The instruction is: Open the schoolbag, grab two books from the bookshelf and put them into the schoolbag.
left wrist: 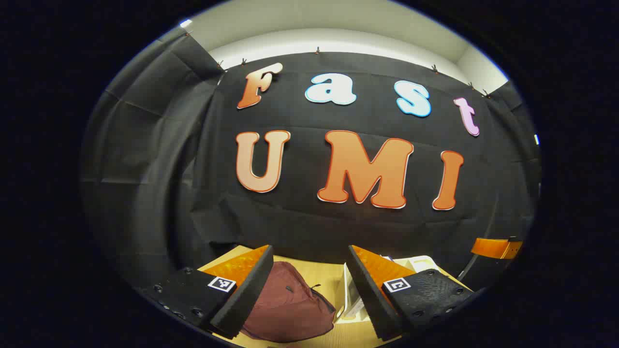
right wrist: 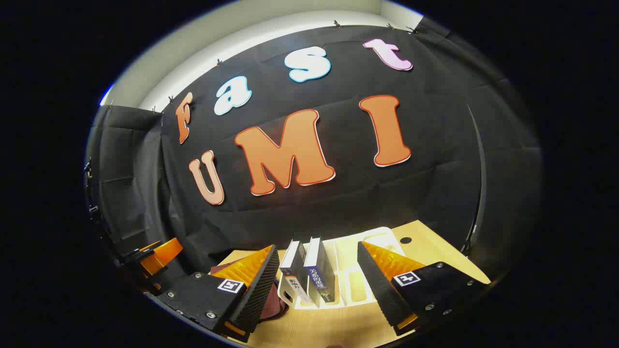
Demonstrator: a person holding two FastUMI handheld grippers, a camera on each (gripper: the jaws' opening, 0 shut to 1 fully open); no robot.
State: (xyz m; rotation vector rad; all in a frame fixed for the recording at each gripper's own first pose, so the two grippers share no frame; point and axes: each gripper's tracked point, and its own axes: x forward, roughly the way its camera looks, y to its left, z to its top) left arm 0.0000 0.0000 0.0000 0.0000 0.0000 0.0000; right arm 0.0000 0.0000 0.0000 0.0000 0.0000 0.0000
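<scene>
Hovering above the near edge of the wooden table (left wrist: 319, 275), the left gripper (left wrist: 309, 295) has its fingers spread wide with nothing between them. Seen through that gap in the left gripper view is the maroon schoolbag (left wrist: 290, 304), lying slumped on the table with its zip line running along the upper right side; whether the zip is open I cannot tell from this angle. Just right of the bag, partly behind the left gripper's right finger, stands the white bookshelf (left wrist: 350, 302).

Over in the right gripper view, the right gripper (right wrist: 319, 285) is likewise open, its fingers well apart and holding nothing. Between them sits the bookshelf (right wrist: 348, 270), a white rack with upright dividers on the pale table (right wrist: 435, 251). Two books stand in its left slots: one with a white spine (right wrist: 294, 270) and, right beside it and touching, one with a dark blue spine (right wrist: 319, 273). Both lean slightly to the left. The slots on the right of the rack hold no books. A sliver of the schoolbag (right wrist: 271, 302) peeks out left of the rack, behind the right gripper's left finger. Far left in this view, the other gripper (right wrist: 154, 253) shows, too little of it to judge its fingers. The black cloth wall (right wrist: 435, 145) rises behind the table.
</scene>
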